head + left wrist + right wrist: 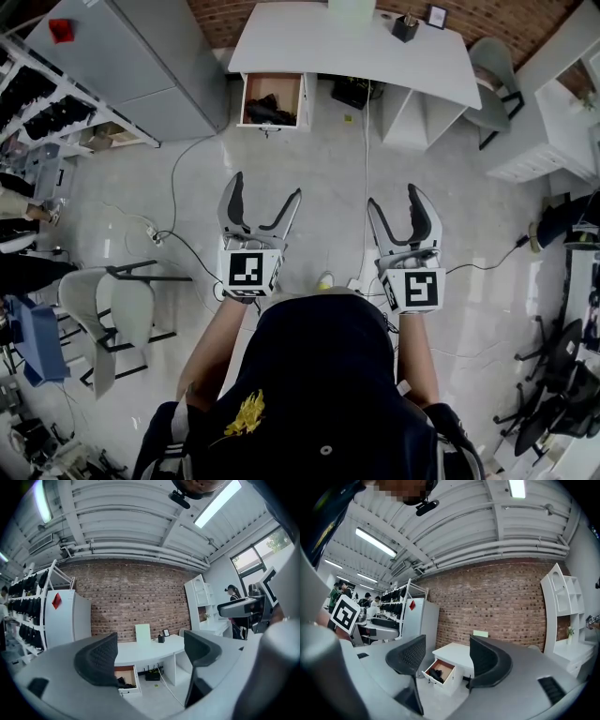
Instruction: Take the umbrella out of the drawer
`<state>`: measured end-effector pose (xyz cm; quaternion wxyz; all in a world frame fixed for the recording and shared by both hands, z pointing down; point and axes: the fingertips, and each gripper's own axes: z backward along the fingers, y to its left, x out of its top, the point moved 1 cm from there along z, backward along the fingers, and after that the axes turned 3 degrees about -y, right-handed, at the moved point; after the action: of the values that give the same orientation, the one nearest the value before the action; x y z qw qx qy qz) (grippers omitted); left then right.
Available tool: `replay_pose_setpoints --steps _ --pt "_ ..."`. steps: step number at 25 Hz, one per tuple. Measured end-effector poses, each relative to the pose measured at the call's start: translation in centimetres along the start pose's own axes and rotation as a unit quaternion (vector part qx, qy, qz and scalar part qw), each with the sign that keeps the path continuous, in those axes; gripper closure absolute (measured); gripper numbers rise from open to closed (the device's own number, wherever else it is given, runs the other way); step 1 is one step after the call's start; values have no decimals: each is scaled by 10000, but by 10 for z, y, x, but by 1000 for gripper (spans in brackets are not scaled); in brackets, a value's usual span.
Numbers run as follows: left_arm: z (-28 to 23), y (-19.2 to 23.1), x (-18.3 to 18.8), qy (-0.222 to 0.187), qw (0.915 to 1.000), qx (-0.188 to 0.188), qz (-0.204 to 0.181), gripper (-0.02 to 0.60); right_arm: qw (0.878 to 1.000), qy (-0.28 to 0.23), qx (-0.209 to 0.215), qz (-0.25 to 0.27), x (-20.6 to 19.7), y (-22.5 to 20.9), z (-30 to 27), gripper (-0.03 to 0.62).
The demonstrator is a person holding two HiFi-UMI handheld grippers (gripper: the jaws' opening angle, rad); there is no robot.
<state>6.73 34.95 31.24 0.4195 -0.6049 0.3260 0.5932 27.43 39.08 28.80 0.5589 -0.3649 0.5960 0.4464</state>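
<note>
The head camera looks steeply down onto the floor (328, 183), the surface (347, 42) and open drawer (272, 98) well ahead, while cameras on the left hand-held gripper (268, 183) and right hand-held gripper (392, 193) look level, from afar, at that same surface, drawer and the brick wall (136, 602).

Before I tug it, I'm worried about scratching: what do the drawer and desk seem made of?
Drawer: probably board, with white smooth front and sides and a brown wood-toned inside. Desk: likely the same white laminate or paint, smooth with a dull sheen; what lies beneath I cannot tell.
</note>
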Motion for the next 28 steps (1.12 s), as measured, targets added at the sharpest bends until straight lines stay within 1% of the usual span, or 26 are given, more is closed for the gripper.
replay_pose_setpoints --steps 3,7,11,15,19,22,28 --pt "-6 -3 1 32 10000 65 -39 144 10000 2 37 7 1 -10 1 284" --pt "-13 -6 5 120 9997 195 -82 144 9998 63 128 -145 -4 -24 4 284" --pt "-14 -3 7 238 9992 238 -210 146 9993 133 258 -228 -16 -30 -4 284" --pt "-9 9 -4 418 9987 238 -194 146 9977 288 443 -433 -31 -11 -17 284" --pt "-17 25 -17 479 9986 166 -159 146 9961 422 609 -473 -40 11 -32 284" --pt "-33 36 -25 450 9988 146 -139 146 9961 527 584 -411 -46 10 -44 284" --pt "-89 62 -29 274 9996 36 22 146 9969 647 337 -287 -43 -12 -86 284"
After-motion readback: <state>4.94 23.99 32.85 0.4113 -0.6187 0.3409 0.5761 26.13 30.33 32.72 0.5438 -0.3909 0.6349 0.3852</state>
